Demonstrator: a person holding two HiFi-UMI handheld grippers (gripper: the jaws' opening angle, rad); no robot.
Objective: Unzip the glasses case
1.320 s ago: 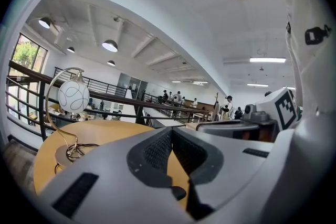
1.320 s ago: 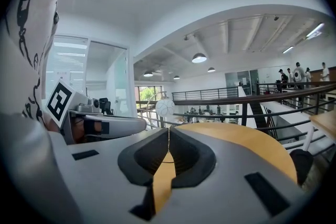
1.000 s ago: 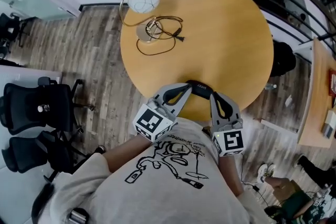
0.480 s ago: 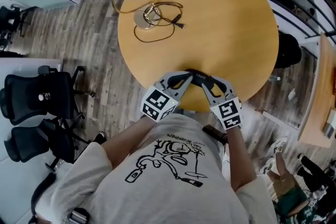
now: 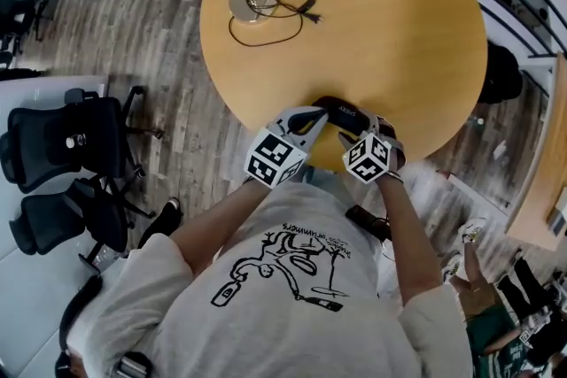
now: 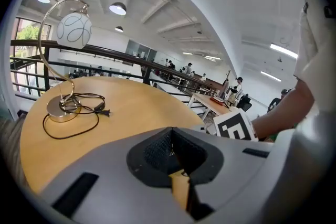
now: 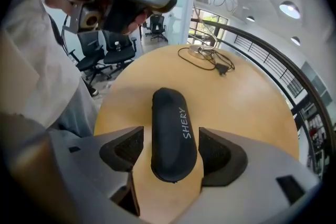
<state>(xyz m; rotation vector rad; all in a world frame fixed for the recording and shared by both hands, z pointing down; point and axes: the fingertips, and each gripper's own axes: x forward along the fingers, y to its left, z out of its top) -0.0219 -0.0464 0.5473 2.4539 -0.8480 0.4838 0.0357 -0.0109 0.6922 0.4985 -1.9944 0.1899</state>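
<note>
The right hand-held gripper (image 7: 167, 152) has just been opening its jaws, and they straddle the glasses case (image 7: 170, 128) without pressing on it. The left hand-held gripper (image 6: 176, 157) is clenched and empty.

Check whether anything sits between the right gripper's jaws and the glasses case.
Nothing visible does. The right gripper, its jaws just opening, straddles the glasses case on the table; only bare wood shows on either side of it.

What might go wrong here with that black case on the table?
The jaws of the right gripper have just been opening and straddle the glasses case without pressing it; closing off-centre might twist or skid it. The case lies near the edge of the table, so a shove may tip it off. The left gripper is shut and empty, and no zip pull shows, so finding it may take fumbling.
</note>
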